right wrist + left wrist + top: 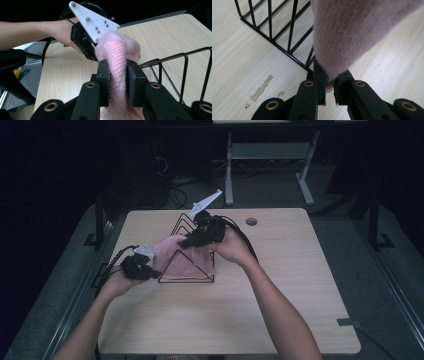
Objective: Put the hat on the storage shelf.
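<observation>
Draping over the black wire rack point(186, 265), the pink knit cloth point(175, 255) is clenched by the left gripper point(145, 267) beside the rack and the right gripper point(192, 241) above it. Pulling apart could snag yarn on the wires or tip the rack on the surface point(280, 285).

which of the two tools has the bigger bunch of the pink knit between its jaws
The right tool: a thick roll of the pink knit cloth fills its jaws. The left tool pinches a thin edge.

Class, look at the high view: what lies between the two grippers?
The pink knitted cloth spans from the left gripper to the right gripper, draped over the black wire rack; both gripper views show it clamped.
</observation>
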`<move>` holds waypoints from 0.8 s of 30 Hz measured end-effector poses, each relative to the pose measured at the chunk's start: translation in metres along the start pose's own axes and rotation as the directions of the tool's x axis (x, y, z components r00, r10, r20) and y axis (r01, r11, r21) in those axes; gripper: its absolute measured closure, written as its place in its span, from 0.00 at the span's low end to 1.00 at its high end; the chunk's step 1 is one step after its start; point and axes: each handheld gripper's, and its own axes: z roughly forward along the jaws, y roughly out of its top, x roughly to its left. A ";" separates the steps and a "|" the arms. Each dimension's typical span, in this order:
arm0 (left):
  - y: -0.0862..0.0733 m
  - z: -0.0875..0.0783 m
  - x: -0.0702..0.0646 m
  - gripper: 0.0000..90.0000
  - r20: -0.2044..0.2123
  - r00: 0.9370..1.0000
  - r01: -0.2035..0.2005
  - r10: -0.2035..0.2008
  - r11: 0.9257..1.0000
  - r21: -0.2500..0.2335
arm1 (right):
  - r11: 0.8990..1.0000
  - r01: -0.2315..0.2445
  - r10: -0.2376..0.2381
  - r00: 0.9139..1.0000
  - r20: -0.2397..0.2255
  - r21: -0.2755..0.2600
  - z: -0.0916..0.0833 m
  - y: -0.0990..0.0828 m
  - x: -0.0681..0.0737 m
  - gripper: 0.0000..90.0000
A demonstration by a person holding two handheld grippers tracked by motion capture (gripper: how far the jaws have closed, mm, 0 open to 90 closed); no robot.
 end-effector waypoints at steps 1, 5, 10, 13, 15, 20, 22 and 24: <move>-0.001 0.001 0.000 0.91 0.002 1.000 0.004 -0.004 1.000 -0.002 | 1.000 -0.001 0.001 1.000 -0.002 -0.001 0.001 0.000 0.000 0.82; -0.003 0.003 0.001 0.91 0.000 1.000 0.003 -0.003 1.000 0.014 | 1.000 -0.011 0.011 1.000 -0.004 0.015 0.005 -0.004 -0.001 0.82; -0.006 0.005 0.002 0.91 -0.001 1.000 0.003 -0.003 1.000 0.022 | 1.000 -0.012 0.012 1.000 -0.006 0.015 0.009 -0.007 -0.002 0.81; -0.007 0.006 0.004 0.91 -0.003 1.000 -0.007 0.007 0.999 0.041 | 1.000 -0.017 0.017 1.000 -0.003 0.020 0.010 -0.008 -0.002 0.80; -0.007 0.007 0.004 0.91 -0.002 1.000 -0.010 0.010 0.999 0.047 | 0.999 -0.027 0.027 1.000 -0.003 0.019 0.011 -0.010 -0.002 0.79; -0.007 0.011 0.004 0.91 -0.006 1.000 -0.011 0.011 0.998 0.061 | 1.000 -0.027 0.027 1.000 -0.006 0.016 0.012 -0.011 -0.002 0.77; -0.007 0.011 0.004 0.91 -0.002 1.000 -0.018 0.018 0.997 0.071 | 0.999 -0.033 0.033 0.999 -0.007 0.012 0.012 -0.012 -0.002 0.76; -0.007 0.011 0.005 0.91 -0.005 1.000 -0.022 0.022 0.997 0.074 | 0.999 -0.035 0.035 0.999 -0.005 0.009 0.011 -0.013 -0.002 0.75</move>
